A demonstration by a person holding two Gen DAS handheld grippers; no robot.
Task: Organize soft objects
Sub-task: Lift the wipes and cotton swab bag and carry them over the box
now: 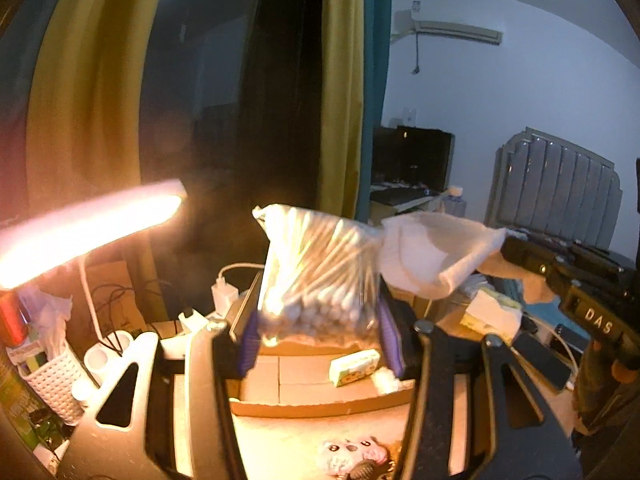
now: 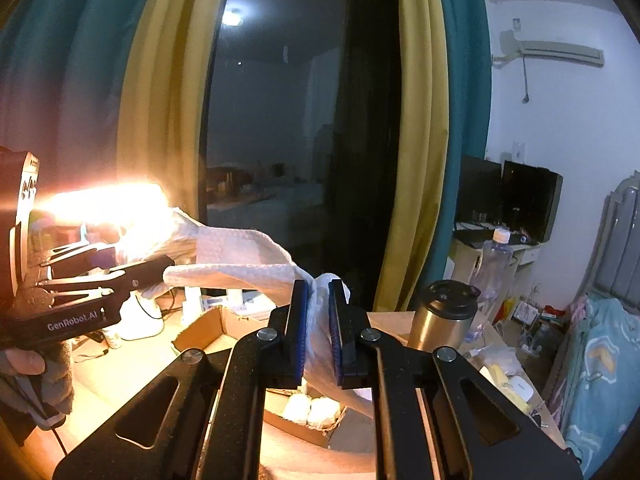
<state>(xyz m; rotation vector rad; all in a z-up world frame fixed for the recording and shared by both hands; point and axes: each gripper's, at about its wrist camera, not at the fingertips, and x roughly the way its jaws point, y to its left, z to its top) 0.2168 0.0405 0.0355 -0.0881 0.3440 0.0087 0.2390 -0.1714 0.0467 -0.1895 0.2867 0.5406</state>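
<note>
Left gripper (image 1: 318,316): closed on the bag of cotton swabs (image 1: 320,272), which is held up above the cardboard box (image 1: 320,392).
Right gripper (image 2: 318,328): squeezed tight on the white cloth (image 2: 244,256).
White cloth: stretched in the air between both grippers.
Lamp (image 1: 88,228): lit at the left.

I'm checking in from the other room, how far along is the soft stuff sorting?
Done: a small yellow-green packet lies in the shallow cardboard box. In hand: left gripper holds a clear bag of cotton swabs; right gripper pinches a white cloth. Left: a pink plush toy still outside.
</note>
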